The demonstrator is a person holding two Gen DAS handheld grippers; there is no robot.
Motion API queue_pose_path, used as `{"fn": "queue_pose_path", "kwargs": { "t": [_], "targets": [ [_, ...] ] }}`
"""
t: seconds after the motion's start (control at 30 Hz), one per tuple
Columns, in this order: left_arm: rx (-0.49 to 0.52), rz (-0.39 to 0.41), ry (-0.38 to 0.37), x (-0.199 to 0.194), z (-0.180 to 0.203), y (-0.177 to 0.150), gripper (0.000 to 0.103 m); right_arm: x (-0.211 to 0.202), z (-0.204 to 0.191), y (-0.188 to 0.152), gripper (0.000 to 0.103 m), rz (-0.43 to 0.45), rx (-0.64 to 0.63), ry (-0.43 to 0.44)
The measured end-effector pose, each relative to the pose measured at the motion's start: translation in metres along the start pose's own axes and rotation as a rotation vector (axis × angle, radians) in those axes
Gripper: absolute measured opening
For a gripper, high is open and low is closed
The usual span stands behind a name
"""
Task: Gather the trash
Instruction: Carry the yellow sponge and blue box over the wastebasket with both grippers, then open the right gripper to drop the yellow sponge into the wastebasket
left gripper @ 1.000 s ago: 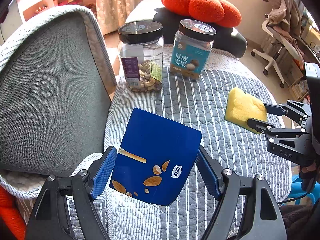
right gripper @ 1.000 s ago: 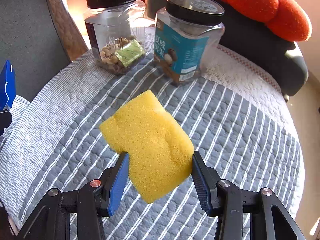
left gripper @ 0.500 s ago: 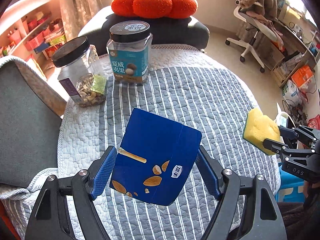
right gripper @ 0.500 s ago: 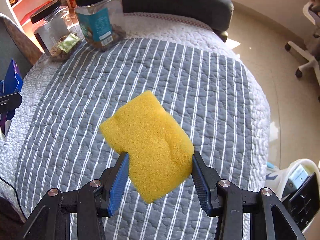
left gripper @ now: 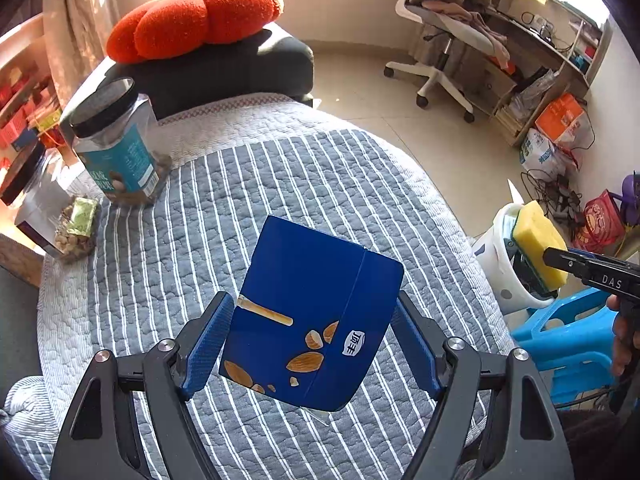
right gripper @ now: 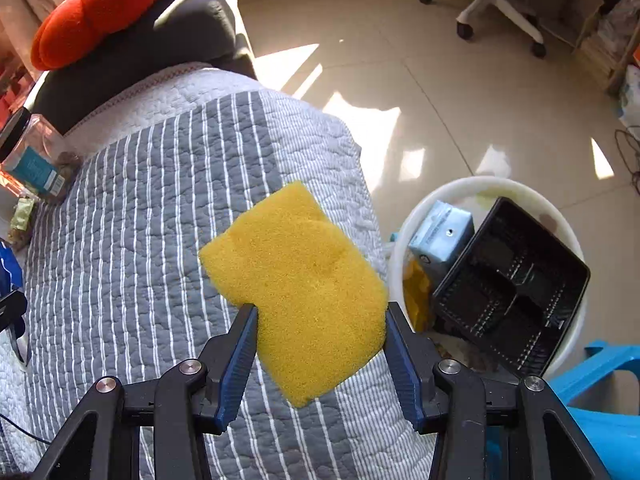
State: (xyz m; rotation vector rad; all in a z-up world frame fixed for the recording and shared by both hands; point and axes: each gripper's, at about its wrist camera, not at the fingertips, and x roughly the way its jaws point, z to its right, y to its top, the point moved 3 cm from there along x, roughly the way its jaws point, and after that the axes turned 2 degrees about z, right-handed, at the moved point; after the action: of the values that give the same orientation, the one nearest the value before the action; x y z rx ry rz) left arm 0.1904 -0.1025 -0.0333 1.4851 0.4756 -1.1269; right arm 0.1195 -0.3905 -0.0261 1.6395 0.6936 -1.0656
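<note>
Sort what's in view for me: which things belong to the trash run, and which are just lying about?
Part of the job:
- blue snack box, clamped in the left tool
- yellow sponge, clamped in the right tool
- white bin, already holding a black tray

Just lying about:
- two nut jars on the striped quilt
- orange cushion
- office chair

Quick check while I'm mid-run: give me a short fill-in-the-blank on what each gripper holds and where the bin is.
1. The left gripper is shut on a blue ____ carton.
2. The right gripper is shut on a ____ foam sponge.
3. The round white bin stands on the ____, beside the quilted table.
4. Inside the bin leans a ____ plastic tray.

Missing words: cardboard; yellow; floor; black
</note>
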Motion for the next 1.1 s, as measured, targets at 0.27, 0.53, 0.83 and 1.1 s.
{"fn": "queue_pose_path", "kwargs": {
  "t": [0.27, 0.53, 0.83, 1.1],
  "targets": [
    [0.048, 0.022, -0.037, 0.013, 0.046, 0.008, 0.081, 0.003, 0.097, 0.005, 0.055, 0.004, 0.187, -0.088],
    [0.053, 0.018, -0.070, 0.032, 0.071, 0.012, 0.081, 0.030, 0.139, 0.014, 0.055, -0.015, 0.291, -0.112],
    [0.039, 0.004, -0.100, 0.049, 0.087, 0.016, 0.081, 0.062, 0.141, 0.019, 0.056, -0.029, 0.312, -0.082],
    [0.067, 0.000, -0.142, 0.056, 0.115, 0.028, 0.081, 0.042, 0.133, 0.009, 0.074, -0.043, 0.265, -0.003]
  ]
}}
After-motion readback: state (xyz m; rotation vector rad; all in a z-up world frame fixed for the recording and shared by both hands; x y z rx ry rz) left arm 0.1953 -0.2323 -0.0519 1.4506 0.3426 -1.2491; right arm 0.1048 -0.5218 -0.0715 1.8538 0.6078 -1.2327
